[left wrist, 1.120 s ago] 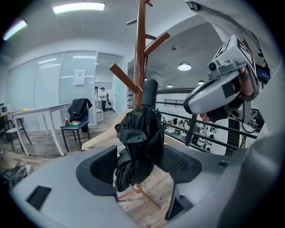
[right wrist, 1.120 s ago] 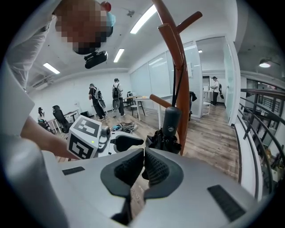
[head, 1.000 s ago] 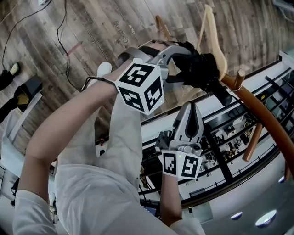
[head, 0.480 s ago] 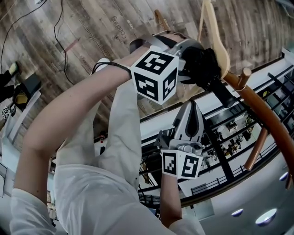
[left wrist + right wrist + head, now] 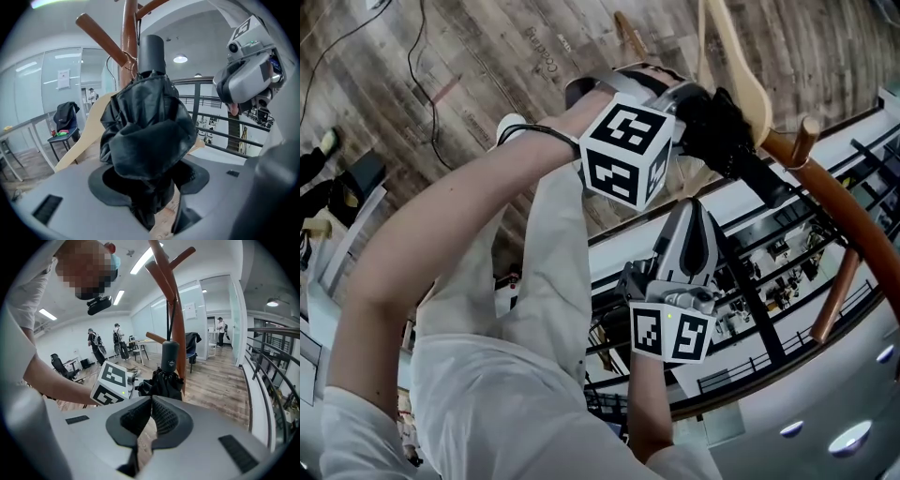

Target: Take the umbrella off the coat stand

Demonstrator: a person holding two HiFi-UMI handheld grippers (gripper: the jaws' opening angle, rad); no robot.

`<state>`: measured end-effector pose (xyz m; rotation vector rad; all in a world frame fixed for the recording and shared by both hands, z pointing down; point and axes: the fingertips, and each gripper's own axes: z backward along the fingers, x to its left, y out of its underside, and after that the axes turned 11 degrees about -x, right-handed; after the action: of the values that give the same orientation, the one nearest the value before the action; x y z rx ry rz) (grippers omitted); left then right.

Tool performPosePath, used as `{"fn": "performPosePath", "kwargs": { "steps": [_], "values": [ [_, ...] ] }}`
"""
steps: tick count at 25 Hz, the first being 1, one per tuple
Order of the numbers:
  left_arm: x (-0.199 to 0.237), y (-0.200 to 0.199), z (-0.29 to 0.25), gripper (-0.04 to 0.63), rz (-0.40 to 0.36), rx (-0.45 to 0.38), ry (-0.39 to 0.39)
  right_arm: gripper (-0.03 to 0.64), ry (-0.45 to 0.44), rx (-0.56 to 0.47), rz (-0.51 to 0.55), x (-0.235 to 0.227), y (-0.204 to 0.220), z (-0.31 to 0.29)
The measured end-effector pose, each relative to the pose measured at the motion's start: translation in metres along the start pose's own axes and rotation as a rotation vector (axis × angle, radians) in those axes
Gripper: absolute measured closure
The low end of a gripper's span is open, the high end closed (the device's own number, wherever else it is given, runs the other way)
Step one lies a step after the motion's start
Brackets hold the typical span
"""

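A folded black umbrella point(image 5: 727, 136) hangs from the brown wooden coat stand point(image 5: 839, 211), handle end up against a peg. My left gripper point(image 5: 701, 105) reaches around its bunched fabric. In the left gripper view the umbrella point(image 5: 145, 126) fills the space between the jaws of the left gripper point(image 5: 149, 171), which are closing; floor still shows beside its lower part. My right gripper point(image 5: 692, 214) hangs below, shut and empty. In the right gripper view the right gripper point(image 5: 151, 401) points at the umbrella point(image 5: 165, 377) and the stand point(image 5: 176, 315).
A pale wooden hanger point(image 5: 741, 66) hangs on the stand right behind the umbrella. A black railing point(image 5: 750, 300) runs beside the stand over a drop to lower floors. Cables lie on the wood floor point(image 5: 478, 66). Several people point(image 5: 96, 345) stand far off.
My left gripper has moved right and slightly down onto the umbrella, its marker cube shifting with it. The right gripper has stayed where it was.
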<state>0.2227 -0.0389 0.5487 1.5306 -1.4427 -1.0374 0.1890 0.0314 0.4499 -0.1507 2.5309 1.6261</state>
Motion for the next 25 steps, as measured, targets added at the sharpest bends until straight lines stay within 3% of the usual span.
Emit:
{"fn": "performPosePath", "kwargs": {
  "steps": [10, 25],
  "values": [
    [-0.011, -0.002, 0.017, 0.35, 0.076, 0.011, 0.012, 0.583, 0.018, -0.018, -0.006, -0.001, -0.003, 0.009],
    [-0.029, -0.018, 0.046, 0.356, 0.078, -0.002, 0.011, 0.582, 0.017, -0.058, -0.004, 0.014, -0.014, 0.028]
  ]
}}
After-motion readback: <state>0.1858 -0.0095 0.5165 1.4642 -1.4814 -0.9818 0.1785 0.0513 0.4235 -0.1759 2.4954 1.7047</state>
